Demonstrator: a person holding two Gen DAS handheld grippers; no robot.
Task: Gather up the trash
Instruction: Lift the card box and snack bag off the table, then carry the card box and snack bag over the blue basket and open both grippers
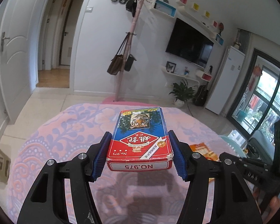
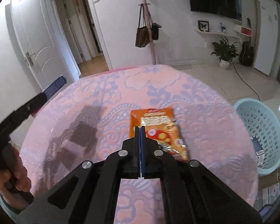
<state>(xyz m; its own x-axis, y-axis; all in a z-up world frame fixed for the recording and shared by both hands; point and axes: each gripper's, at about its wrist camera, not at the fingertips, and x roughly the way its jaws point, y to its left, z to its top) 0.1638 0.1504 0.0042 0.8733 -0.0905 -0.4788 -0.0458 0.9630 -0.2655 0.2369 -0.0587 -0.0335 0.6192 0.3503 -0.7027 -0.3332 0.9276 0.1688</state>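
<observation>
A red and blue playing-card box (image 1: 138, 123) marked NO.975 is clamped by its long sides between the blue pads of my left gripper (image 1: 139, 133). It hangs above the pink flowered tablecloth (image 1: 69, 127) and casts a shadow on it. My right gripper (image 2: 140, 127) is shut, its tips pinching the near edge of an orange snack packet (image 2: 155, 117) over the cloth. The same packet (image 1: 201, 148) shows to the right in the left wrist view. At the left of the right wrist view, a hand (image 2: 18, 168) holds the left gripper's handle.
A pale blue plastic basket (image 2: 259, 128) stands on the floor right of the table, with some paper inside. Beyond the far edge are a pink coat stand with bags (image 1: 121, 63) and a potted plant (image 2: 225, 54). A cardboard box (image 1: 0, 160) sits on the floor at left.
</observation>
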